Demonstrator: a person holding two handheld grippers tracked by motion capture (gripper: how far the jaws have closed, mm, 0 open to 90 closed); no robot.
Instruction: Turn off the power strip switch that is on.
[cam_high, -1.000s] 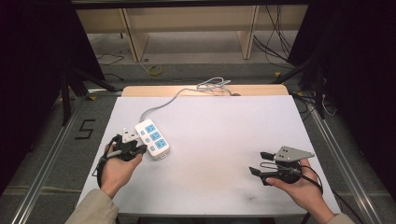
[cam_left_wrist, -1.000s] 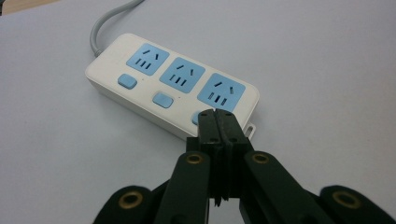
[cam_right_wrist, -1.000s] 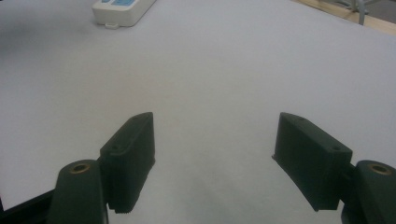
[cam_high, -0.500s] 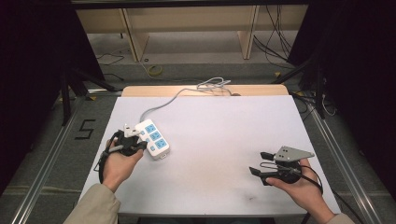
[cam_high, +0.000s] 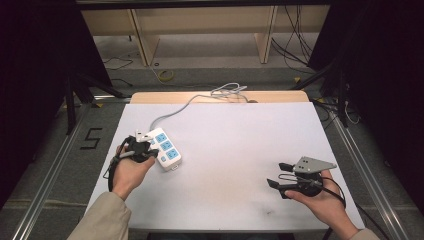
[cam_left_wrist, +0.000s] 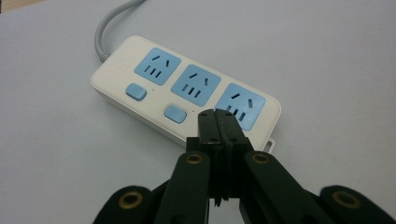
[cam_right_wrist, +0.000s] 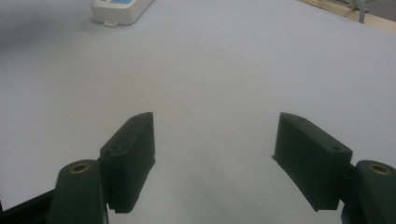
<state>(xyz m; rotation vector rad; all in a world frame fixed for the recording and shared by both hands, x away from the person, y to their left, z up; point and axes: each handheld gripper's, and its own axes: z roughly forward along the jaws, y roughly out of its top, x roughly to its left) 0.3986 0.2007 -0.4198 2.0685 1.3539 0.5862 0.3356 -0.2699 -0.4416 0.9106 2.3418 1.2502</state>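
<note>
A white power strip (cam_high: 167, 149) with three blue sockets lies on the left of the white table (cam_high: 240, 135). Its grey cable (cam_high: 190, 102) runs to the far edge. My left gripper (cam_high: 150, 149) is shut with nothing between its jaws. In the left gripper view its tips (cam_left_wrist: 218, 116) sit over the strip (cam_left_wrist: 187, 88) beside the nearest socket, past two blue buttons (cam_left_wrist: 176, 113); contact cannot be told. My right gripper (cam_high: 276, 175) rests open at the near right. In the right gripper view its jaws (cam_right_wrist: 212, 126) frame bare table, with the strip's end (cam_right_wrist: 119, 9) far off.
The cable's slack is bunched (cam_high: 227, 91) on the wooden strip at the table's far edge. Metal rails (cam_high: 350, 145) run along both sides of the table. A "5" mark (cam_high: 91, 138) is on the floor at the left. Shelving stands beyond.
My left gripper has edged a little forward along the power strip's near side, still shut. The right gripper has stayed where it was.
</note>
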